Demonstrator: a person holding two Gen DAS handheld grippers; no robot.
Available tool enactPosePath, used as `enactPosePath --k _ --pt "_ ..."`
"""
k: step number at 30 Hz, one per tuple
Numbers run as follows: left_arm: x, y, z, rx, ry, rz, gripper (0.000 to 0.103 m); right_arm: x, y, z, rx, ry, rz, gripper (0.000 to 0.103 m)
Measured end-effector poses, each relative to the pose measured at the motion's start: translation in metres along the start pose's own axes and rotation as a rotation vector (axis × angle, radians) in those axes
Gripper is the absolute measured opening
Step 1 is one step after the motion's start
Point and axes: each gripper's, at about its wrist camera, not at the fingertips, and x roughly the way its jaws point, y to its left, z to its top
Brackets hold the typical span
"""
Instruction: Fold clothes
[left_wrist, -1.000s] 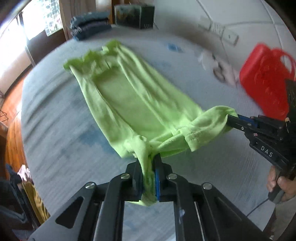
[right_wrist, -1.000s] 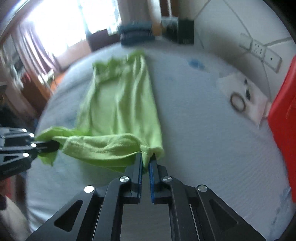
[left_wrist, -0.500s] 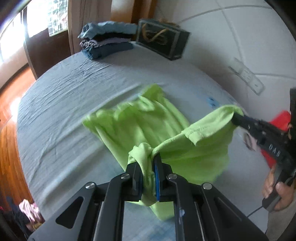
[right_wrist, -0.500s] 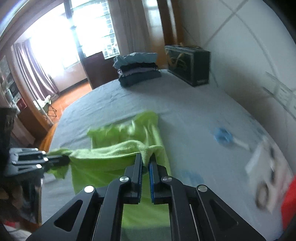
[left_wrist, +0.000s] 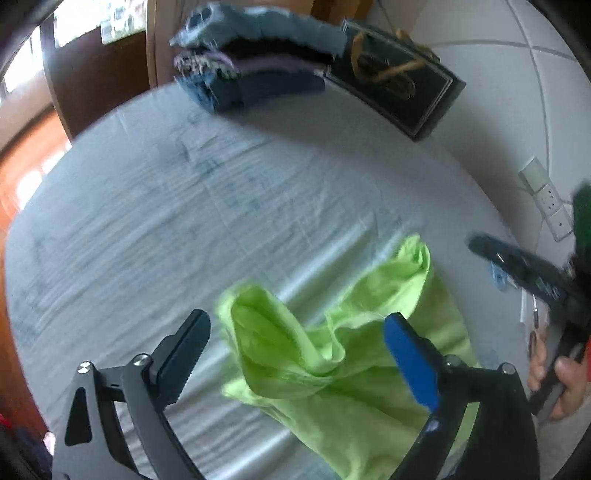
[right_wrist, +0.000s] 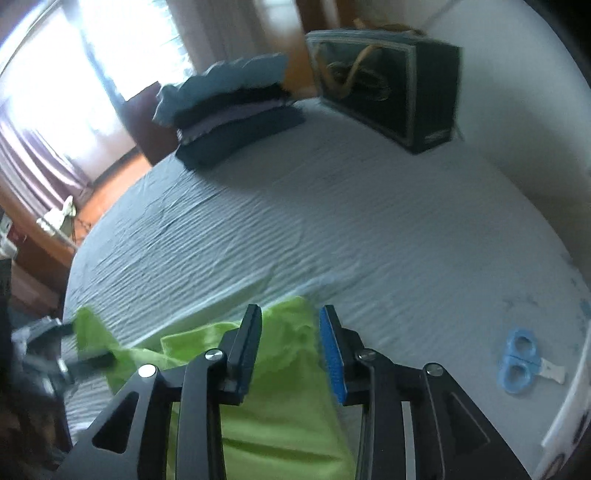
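A lime green garment (left_wrist: 332, 362) lies folded over and rumpled on the grey bed sheet (left_wrist: 184, 229); it also shows in the right wrist view (right_wrist: 280, 406). My left gripper (left_wrist: 295, 332) is open, its jaws wide apart over the garment's bunched near edge, holding nothing. My right gripper (right_wrist: 290, 325) is open above the garment's right edge and empty. The right gripper shows blurred at the right of the left wrist view (left_wrist: 532, 277). The left gripper shows blurred at the left of the right wrist view (right_wrist: 74, 354).
A stack of folded clothes (left_wrist: 255, 70) (right_wrist: 232, 110) sits at the far end of the bed beside a dark gift bag (left_wrist: 399, 81) (right_wrist: 388, 92). Blue scissors (right_wrist: 517, 362) lie at the right. A wall socket (left_wrist: 546, 199) is on the white wall.
Both grippers carried the garment's near edge forward over the rest, then opened and let it go. The cloth has dropped onto the bed, folded over.
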Motion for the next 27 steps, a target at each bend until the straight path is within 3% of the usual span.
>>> enactPosePath --k 4,14,19,25,26,27 --pt "-0.011 -0.009 -0.017 0.026 0.009 -0.01 0.096 -0.029 -0.015 -0.04 -0.015 0.03 -0.022 0.033" --pt "0.009 -0.067 -0.135 0.019 0.151 -0.037 0.096 -0.069 -0.04 -0.163 0.009 0.136 -0.017 0.033" --pt "0.013 -0.095 -0.185 0.009 0.161 -0.028 0.096 -0.068 -0.047 -0.185 0.029 0.129 -0.007 0.036" --pt "0.016 -0.122 -0.201 0.074 0.111 0.054 0.096 -0.054 -0.04 -0.185 0.017 0.12 0.022 0.04" --pt "0.015 -0.125 -0.201 0.095 0.103 0.067 0.093 -0.05 -0.037 -0.185 0.006 0.124 0.016 0.041" --pt "0.014 -0.128 -0.202 0.115 0.096 0.078 0.073 -0.045 -0.034 -0.185 -0.005 0.128 0.01 0.041"
